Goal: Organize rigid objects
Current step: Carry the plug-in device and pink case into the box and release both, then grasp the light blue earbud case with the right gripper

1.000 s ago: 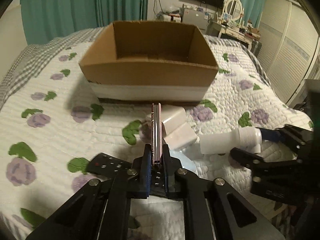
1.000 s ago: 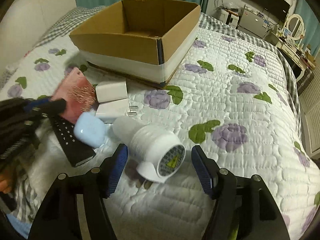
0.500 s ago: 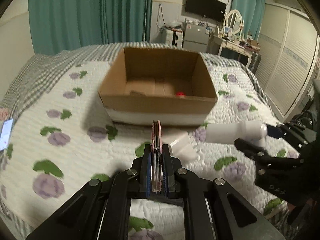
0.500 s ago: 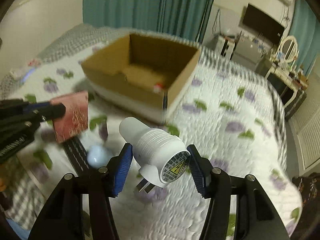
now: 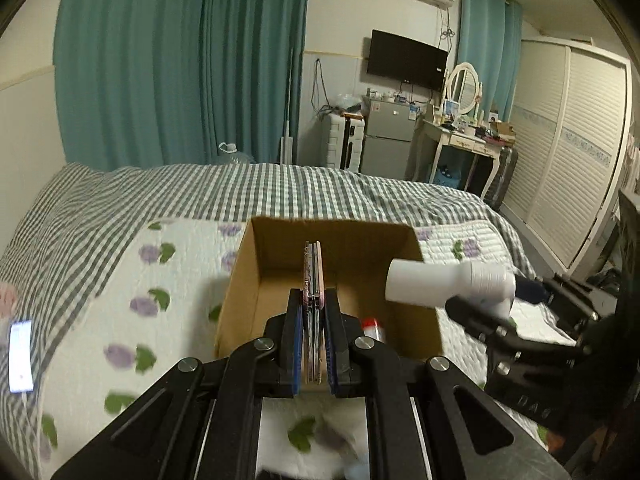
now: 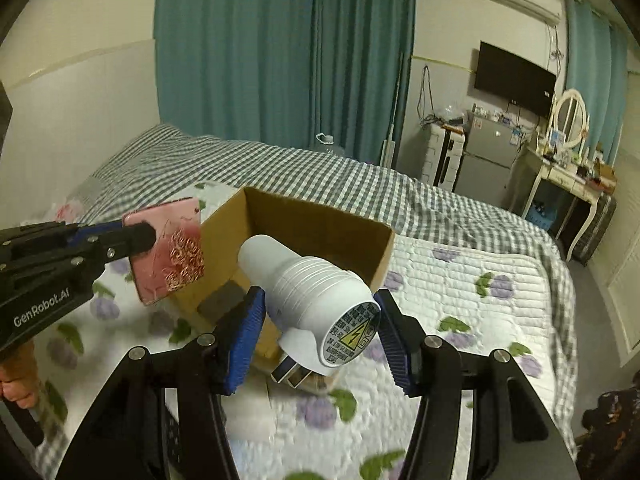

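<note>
My left gripper [image 5: 313, 320] is shut on a thin pink phone case [image 5: 313, 276], held edge-on above the near wall of the open cardboard box [image 5: 240, 280]. In the right wrist view the pink case [image 6: 168, 252] hangs at the box's left side. My right gripper [image 6: 320, 332] is shut on a white plug-in lamp [image 6: 316, 288] with a warning label, held over the box's [image 6: 340, 232] near corner. In the left wrist view the lamp [image 5: 444, 284] is at the box's right wall. A red-capped item [image 5: 372, 326] lies inside the box.
The box sits on a floral quilt [image 5: 132, 320] over a checked bed cover [image 5: 280, 192]. A lit phone [image 5: 20, 356] lies at the bed's left edge. A dark item [image 6: 220, 300] lies in the box. A fridge [image 5: 388, 148], dressing table and wardrobe stand beyond the bed.
Both grippers rose from the quilt and moved forward to the box, carrying the pink case and the white lamp. The items left on the quilt have dropped out of view.
</note>
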Action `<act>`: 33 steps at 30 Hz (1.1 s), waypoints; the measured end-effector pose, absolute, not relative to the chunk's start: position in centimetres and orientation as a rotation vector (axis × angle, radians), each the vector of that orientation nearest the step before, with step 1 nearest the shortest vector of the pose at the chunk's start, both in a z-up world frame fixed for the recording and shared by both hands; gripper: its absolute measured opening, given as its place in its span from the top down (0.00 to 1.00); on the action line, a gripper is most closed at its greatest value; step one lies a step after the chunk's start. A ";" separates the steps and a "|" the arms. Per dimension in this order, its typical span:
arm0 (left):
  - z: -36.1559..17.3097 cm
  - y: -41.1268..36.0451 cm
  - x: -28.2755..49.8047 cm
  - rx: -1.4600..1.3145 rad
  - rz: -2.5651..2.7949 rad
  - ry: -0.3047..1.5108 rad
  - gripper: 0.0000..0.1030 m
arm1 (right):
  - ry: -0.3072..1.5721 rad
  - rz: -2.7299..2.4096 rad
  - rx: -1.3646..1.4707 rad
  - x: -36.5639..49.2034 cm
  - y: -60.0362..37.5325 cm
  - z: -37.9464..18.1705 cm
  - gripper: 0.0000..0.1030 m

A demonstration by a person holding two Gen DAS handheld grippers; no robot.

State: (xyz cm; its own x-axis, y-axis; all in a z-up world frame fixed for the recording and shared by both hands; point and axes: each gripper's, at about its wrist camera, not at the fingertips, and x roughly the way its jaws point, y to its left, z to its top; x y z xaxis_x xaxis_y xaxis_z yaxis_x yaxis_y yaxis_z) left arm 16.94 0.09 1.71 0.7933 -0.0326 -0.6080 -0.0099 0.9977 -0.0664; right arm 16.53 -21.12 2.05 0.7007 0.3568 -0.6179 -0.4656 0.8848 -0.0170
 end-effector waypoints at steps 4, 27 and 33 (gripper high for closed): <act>0.2 0.7 20.8 -0.041 -0.010 0.674 0.91 | 0.674 0.448 -0.160 19.7 -20.3 0.5 0.46; -4.3 1.6 23.5 0.031 -0.018 0.748 0.44 | 0.641 0.426 -0.127 20.6 -20.5 1.4 0.24; -1.9 1.8 18.5 0.031 -0.025 0.712 0.40 | 0.618 0.401 -0.174 15.9 -21.8 3.8 0.23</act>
State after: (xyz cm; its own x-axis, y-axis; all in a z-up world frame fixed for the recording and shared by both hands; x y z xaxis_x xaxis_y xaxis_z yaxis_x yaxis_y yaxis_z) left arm 18.48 1.83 -1.94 0.7571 -0.0124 -0.6532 0.0336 0.9992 0.0200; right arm 15.89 -21.77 3.77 0.7411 0.3130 -0.5939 -0.4154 0.9088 -0.0394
